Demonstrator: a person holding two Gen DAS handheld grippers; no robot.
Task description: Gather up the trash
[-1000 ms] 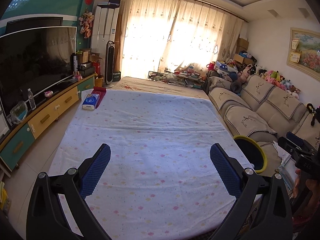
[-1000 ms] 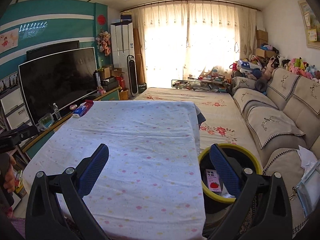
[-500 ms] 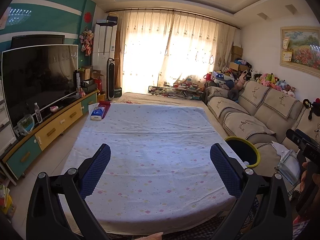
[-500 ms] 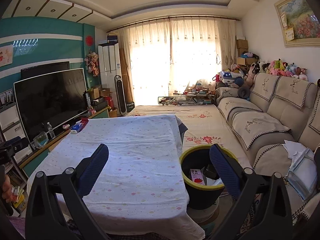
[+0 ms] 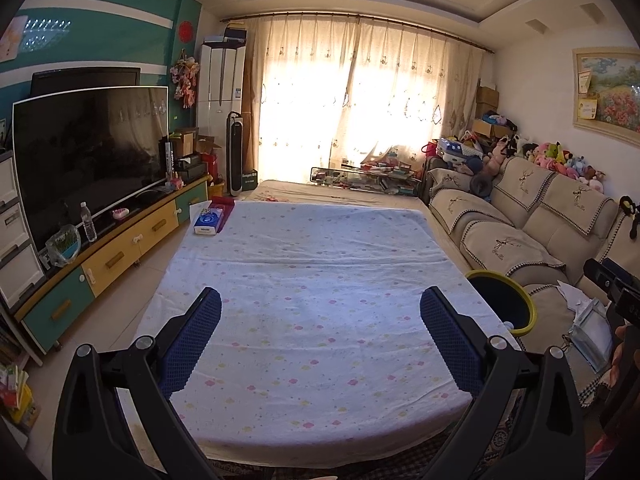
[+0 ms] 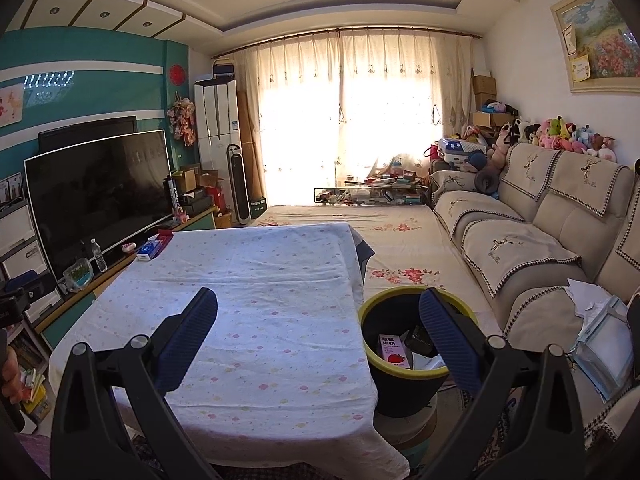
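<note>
Currently I hold both claws raised above the near edge of the surface [image 5: 320, 280], which carries a dotted cloth. Left claw [image 5: 320, 330]: fingers spread wide, nothing between them. Right claw [image 6: 318, 330]: fingers likewise spread wide and empty.

Task status, judged from both views:
- The bin [image 6: 370, 312], black with a yellow rim, stands on the floor between the surface and the sofa [image 6: 560, 232], just beside the cloth's right edge.
- The bin already contains trash: a pink milk carton [image 6: 394, 352] and other pieces I cannot identify.
- No loose trash shows on the cloth. The only items on it are a blue tissue pack [image 5: 209, 222] and a red box [image 5: 224, 204] at the far left corner; these do not look like trash.

I judge the collection complete or nearly so. Papers [image 6: 588, 300] on the sofa seat may remain, though I cannot tell whether they count.
</note>
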